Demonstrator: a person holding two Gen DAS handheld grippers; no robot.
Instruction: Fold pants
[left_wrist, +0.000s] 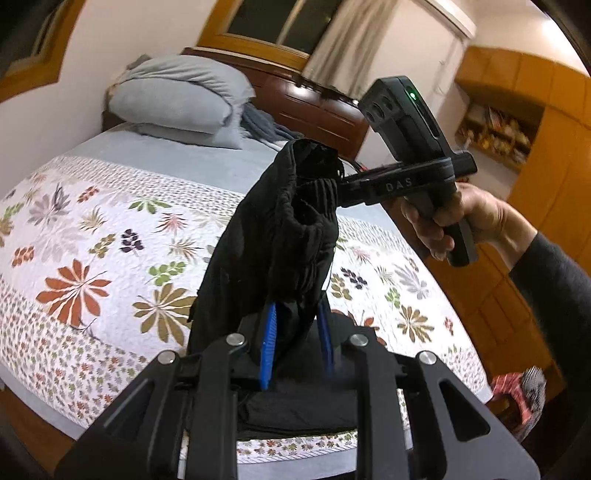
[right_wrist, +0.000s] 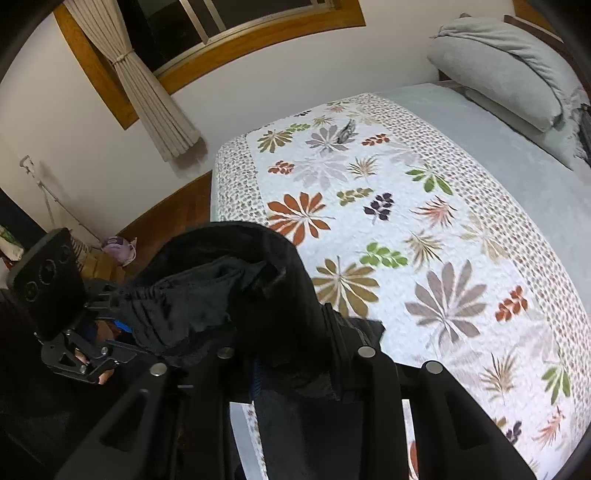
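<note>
The black pants hang in the air above the bed, stretched between my two grippers. My left gripper is shut on one end of the waistband, blue pads pressed on the cloth. My right gripper, held by a hand at the right, is shut on the other end of the bunched elastic waistband. In the right wrist view the pants drape over my right gripper, hiding its fingertips, and the left gripper grips the cloth at the left. The legs hang down below the frame.
A bed with a floral quilt lies under the pants, also in the right wrist view. Grey pillows stack at the wooden headboard. Wooden cabinets stand to the right. A curtain hangs by the window.
</note>
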